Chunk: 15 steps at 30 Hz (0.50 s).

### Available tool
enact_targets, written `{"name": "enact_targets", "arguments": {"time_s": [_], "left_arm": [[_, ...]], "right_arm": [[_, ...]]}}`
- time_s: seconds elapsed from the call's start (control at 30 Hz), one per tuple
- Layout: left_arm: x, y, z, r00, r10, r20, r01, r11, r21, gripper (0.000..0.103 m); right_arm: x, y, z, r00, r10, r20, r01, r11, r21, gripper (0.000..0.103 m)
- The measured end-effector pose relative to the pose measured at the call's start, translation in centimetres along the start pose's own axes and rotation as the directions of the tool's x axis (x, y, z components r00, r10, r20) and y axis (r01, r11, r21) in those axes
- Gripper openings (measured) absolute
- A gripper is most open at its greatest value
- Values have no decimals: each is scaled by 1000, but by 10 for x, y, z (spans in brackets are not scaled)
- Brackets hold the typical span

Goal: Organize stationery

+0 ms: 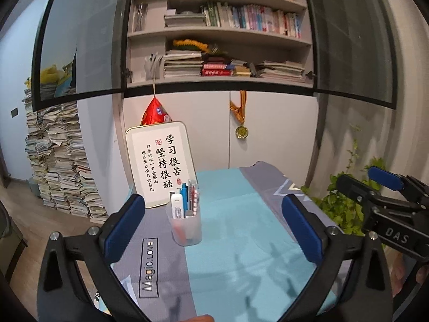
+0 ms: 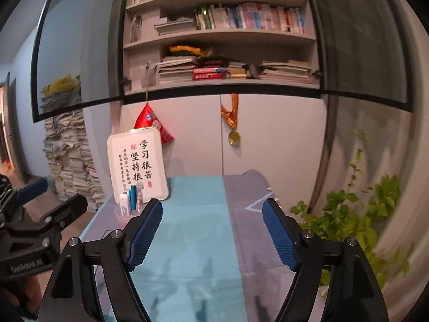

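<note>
The left tongs (image 1: 213, 221) stood spread as wide as they go, blue pads (image 1: 124, 224) well apart, gripping nothing. The right tongs (image 2: 213, 237) were open too, a little less wide, and likewise empty. Both hung above the bench (image 1: 241, 230), angled slightly downward, side by side; each showed at the edge of the other's view.

Ahead of the left tongs, between its pads in that view but clear of them, a translucent pen cup (image 1: 187, 225) stood upright on the grey strip of the bench cover, close to the seam with the teal panel. It held a white correction tape (image 1: 177, 206), a blue pen (image 1: 184, 196) and several other pens, all upright. From the right tongs the cup sat off to the left, partly hidden behind the left pad.

Just behind the cup a white framed plaque (image 1: 161, 163) with black calligraphy leaned against the cabinet. Above it hung a red pouch (image 1: 155, 112) and a medal (image 1: 241, 132). Farther out were bookshelves (image 1: 222, 29), a tall stack of papers (image 1: 61, 161) on the left, and a green plant (image 2: 356, 214) on the right.
</note>
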<state>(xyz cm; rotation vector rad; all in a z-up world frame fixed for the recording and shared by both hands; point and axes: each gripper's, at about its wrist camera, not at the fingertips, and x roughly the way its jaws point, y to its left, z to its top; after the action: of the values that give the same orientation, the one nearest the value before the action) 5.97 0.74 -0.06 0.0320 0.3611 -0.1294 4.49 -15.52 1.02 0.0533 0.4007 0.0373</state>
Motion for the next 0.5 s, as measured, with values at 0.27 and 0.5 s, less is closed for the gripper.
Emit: {"name": "enact_targets", "arguments": {"time_s": [0.27,0.5], "left_arm": [[-50,-7,2,998,-14,62,15,1000,-9,102],[-86,-14,12,990,-15,140,15,1000,-2,102]], "right_arm": [[-56,-5,-1,998,10,62,-11,1000,16,78],[-100,0,8,988,4,157,-3,1000,-9,84]]}}
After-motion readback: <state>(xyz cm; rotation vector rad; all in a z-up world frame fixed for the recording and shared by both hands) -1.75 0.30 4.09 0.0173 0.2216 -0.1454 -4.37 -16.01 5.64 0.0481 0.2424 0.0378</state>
